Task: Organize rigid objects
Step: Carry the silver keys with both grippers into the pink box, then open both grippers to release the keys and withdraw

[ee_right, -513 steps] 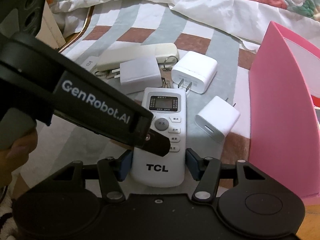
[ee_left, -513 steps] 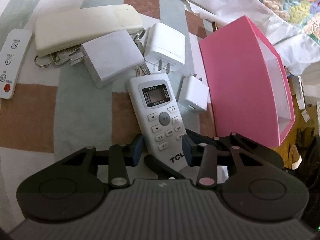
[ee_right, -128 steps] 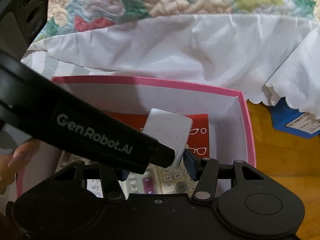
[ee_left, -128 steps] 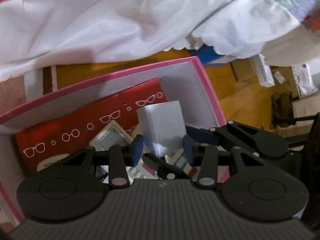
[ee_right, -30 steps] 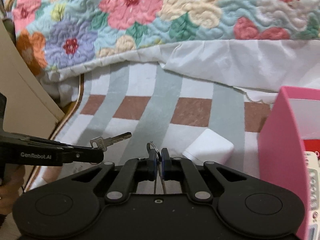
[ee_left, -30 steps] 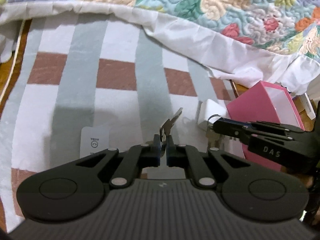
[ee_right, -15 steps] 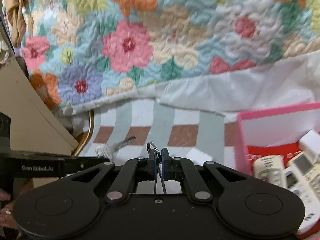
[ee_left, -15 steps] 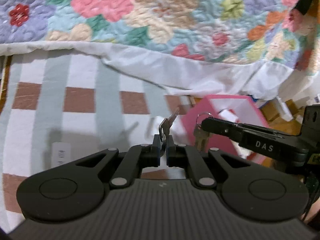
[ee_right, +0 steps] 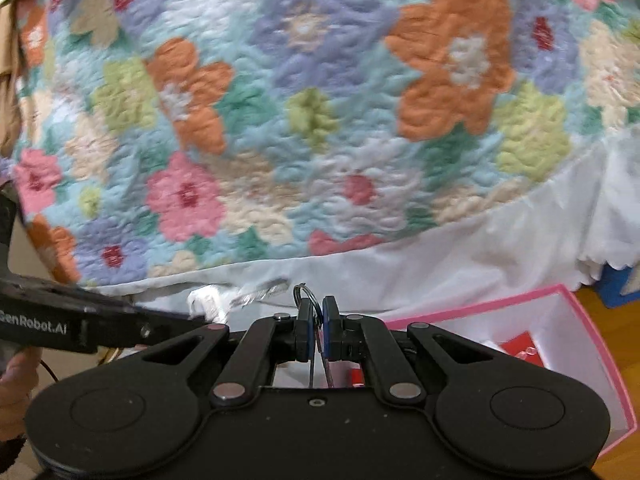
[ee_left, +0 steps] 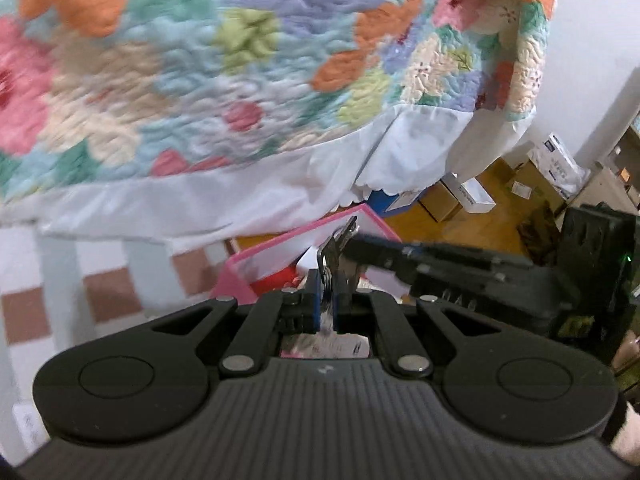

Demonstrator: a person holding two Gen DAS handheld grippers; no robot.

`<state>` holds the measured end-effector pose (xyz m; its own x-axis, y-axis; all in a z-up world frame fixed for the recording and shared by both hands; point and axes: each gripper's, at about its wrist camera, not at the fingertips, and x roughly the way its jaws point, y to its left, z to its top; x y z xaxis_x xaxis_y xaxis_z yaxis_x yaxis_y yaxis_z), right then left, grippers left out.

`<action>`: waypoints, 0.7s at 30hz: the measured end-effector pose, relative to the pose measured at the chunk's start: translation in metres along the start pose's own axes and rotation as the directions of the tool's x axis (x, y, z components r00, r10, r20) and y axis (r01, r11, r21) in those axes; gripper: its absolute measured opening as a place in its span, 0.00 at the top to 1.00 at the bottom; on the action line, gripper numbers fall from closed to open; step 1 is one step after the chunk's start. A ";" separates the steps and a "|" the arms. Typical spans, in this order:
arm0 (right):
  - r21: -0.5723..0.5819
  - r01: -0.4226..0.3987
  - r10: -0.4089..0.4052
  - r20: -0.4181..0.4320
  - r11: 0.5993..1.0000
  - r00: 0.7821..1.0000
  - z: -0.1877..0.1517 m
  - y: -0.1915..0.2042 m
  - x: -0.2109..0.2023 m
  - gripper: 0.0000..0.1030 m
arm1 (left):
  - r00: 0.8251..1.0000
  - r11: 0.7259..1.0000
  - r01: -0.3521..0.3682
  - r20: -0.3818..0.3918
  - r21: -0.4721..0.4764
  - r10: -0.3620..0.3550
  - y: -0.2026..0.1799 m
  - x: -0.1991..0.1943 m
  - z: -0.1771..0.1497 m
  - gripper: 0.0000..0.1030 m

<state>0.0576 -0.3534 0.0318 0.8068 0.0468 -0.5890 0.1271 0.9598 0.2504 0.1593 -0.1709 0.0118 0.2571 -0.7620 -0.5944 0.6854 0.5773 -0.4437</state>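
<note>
Left tongs (ee_left: pixel 326 294) are pinching a key (ee_left: pixel 336 246) tight; right tongs (ee_right: pixel 316 322) are clamping the key ring (ee_right: pixel 304 292). Both are hovering above the pink box (ee_right: pixel 576 344) beside the floral quilt (ee_right: pixel 320 120).

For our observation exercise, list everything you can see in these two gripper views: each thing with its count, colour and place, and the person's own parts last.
Quilt: one, floral in many colours with a white border, fills the upper part of both views.
Striped cloth: one, white, grey-green and brown, at left below the quilt.
Pink box: one, pink outside, white inside, open, at lower right; contents mostly hidden.
Cartons: several, white and brown, on the wooden floor at far right.
Key: one, silvery, sticking up from the left gripper.
Key ring: one, metal, sticking up from the right gripper.
Left gripper: one, black, blue fingers shut on the key.
Right gripper: one, black, blue fingers shut on the key ring.
Hand: one, at the left edge.
</note>
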 end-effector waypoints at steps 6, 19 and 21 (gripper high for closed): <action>0.068 0.072 -0.066 -0.081 0.995 0.994 -0.006 -0.048 0.034 0.94 | 0.998 0.999 -0.050 -0.026 0.020 0.051 -0.014 0.072 0.001 0.96; 0.051 0.107 -0.095 -0.207 0.993 0.974 -0.030 -0.090 0.105 0.93 | 0.989 0.992 -0.123 -0.077 0.016 0.124 0.011 0.146 -0.016 0.94; 0.062 0.076 -0.061 -0.208 0.995 0.976 -0.030 -0.093 0.108 0.89 | 0.985 0.987 -0.163 -0.058 0.005 0.163 0.013 0.144 -0.016 0.83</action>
<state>0.1155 -0.4289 -0.0785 0.6600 0.0442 -0.7500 0.2233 0.9416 0.2521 0.1940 -0.2683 -0.0902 0.3252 -0.6395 -0.6967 0.6380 0.6921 -0.3375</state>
